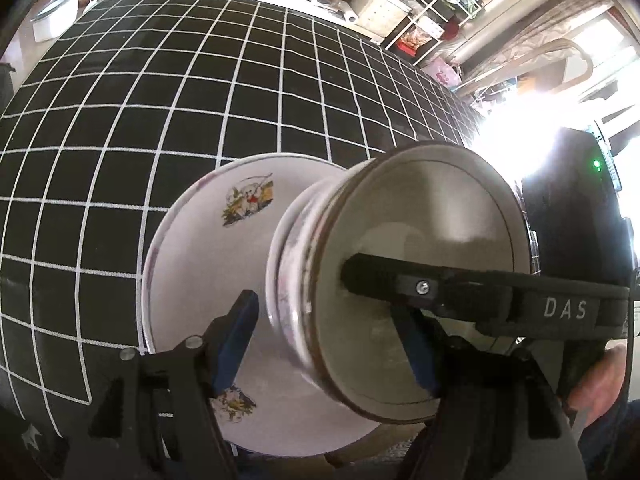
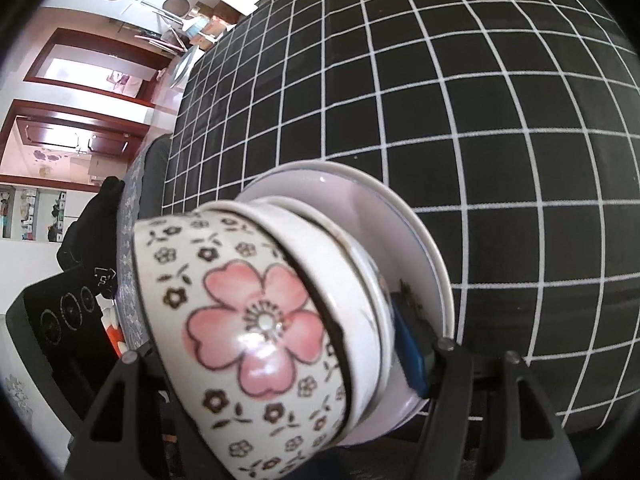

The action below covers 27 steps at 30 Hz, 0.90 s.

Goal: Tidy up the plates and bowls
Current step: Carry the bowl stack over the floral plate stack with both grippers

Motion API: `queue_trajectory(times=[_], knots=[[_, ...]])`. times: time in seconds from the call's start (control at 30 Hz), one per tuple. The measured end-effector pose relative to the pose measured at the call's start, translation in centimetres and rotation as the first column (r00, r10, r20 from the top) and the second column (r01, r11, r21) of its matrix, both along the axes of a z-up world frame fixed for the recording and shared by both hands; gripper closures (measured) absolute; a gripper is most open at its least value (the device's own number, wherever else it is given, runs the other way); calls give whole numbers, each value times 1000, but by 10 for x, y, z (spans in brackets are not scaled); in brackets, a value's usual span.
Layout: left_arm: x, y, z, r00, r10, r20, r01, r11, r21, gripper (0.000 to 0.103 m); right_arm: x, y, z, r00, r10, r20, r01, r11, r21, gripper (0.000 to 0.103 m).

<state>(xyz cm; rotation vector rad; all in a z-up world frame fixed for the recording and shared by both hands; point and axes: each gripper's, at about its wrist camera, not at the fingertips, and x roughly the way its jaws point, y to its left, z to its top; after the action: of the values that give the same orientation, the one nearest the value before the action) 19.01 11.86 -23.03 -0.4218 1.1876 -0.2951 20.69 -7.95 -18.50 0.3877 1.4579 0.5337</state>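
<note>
A white plate (image 1: 192,264) with cartoon prints lies at the near edge of the table. On it is a stack of nested bowls (image 1: 432,216). The top bowl (image 2: 260,312) is white outside with a big pink flower and small black blossoms. My left gripper (image 1: 324,308) straddles the stack's wall, with one blue pad (image 1: 240,336) outside by the lowest bowl and the other inside the top bowl. My right gripper (image 2: 276,332) holds the opposite side. Its black finger (image 1: 384,284) reaches inside the top bowl, and its blue pad (image 2: 412,356) sits between the stack and the plate (image 2: 424,240). Both are shut on the stack.
A black tablecloth with a white grid (image 1: 160,100) (image 2: 480,120) stretches away behind the plate. Cluttered shelves (image 1: 420,12) and a white box (image 1: 54,16) stand beyond the far edge. A hand (image 1: 600,380) holds the right gripper. Red-framed doors (image 2: 80,80) are off to the side.
</note>
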Motion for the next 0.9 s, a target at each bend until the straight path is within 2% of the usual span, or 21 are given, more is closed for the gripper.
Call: queue_trajectory(times=[0.47,0.63,0.9], knots=[[-16,2,-2,1000,5,6,-5,1000,19,36,-1,4,2,1000,27,0,-27,999,-34,34],[-15,-2,1,1000,2,2,-2,999,40,36,-1,11,7,1000,28,2,-27,993,-112,31],[-14,-17,13,1000,-5,11,4,998,64,36,-4,17,19,997,72,41,-65,986,-156,29]])
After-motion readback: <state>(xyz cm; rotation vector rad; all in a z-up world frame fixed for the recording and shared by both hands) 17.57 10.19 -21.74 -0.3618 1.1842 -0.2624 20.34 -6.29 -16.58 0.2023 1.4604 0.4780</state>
